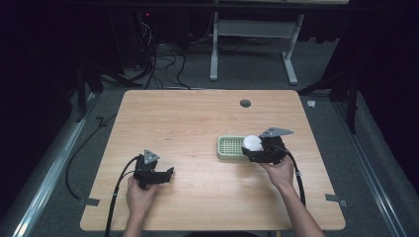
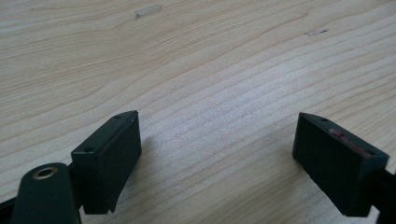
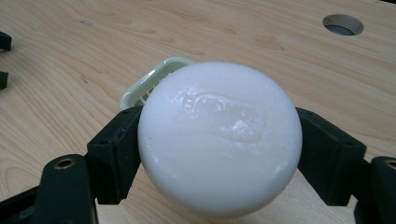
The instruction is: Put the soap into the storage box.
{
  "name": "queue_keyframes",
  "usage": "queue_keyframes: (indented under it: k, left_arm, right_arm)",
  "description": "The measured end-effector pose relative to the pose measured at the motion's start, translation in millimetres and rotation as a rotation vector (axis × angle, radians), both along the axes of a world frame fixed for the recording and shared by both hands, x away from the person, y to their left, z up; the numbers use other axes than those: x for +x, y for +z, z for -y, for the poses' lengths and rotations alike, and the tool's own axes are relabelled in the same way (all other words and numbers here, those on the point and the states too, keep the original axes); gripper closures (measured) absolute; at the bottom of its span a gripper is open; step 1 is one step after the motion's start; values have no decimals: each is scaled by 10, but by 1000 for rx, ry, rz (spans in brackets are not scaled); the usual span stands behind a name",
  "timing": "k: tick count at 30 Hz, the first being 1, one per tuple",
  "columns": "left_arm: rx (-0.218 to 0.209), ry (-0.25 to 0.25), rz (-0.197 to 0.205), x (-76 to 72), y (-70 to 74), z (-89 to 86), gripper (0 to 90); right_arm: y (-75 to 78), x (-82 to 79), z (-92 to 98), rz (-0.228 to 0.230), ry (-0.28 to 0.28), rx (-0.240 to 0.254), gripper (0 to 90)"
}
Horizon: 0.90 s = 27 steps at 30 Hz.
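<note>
Right now my right gripper (image 3: 219, 154) is pinching the white soap bar (image 3: 219, 140), one black jaw pressed on each side of it. From above, I see the soap (image 1: 252, 143) held up at the right end of the green soap dish (image 1: 230, 147), partly over it. In the right gripper view the dish (image 3: 154, 77) peeks out from behind the soap, so the soap is not lying in it yet. The soap is round and smooth, with some raised letters on top that I cannot read. My guess is that the job is to put the soap in the dish. If so, picking it up and bringing it to the dish looks done. What I think is left is to move it over the middle of the dish, lower it, and let go. My left gripper (image 2: 217, 154) is doing nothing with the soap. Its jaws are spread wide with bare wood between them, and it rests near the front left part of the table (image 1: 197, 113), well apart from the dish. Now I count. I see one soap bar, one green dish, one wooden table, one round hole in the table (image 1: 245, 103) near the far edge, two grippers and two hands holding them.
</note>
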<state>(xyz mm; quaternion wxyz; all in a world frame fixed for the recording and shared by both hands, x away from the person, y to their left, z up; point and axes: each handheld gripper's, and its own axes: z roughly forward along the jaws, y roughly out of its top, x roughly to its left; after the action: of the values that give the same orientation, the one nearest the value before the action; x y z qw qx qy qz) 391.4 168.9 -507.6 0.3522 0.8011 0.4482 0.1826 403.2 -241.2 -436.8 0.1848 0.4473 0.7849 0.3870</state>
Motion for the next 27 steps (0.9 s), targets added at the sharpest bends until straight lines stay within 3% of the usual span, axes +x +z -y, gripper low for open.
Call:
queue_keyframes:
  k: [27]
  left_arm:
    - [0,0,0,0,0,0,160]
  right_arm:
    - [-117,324,-376,-26,54,-37,237]
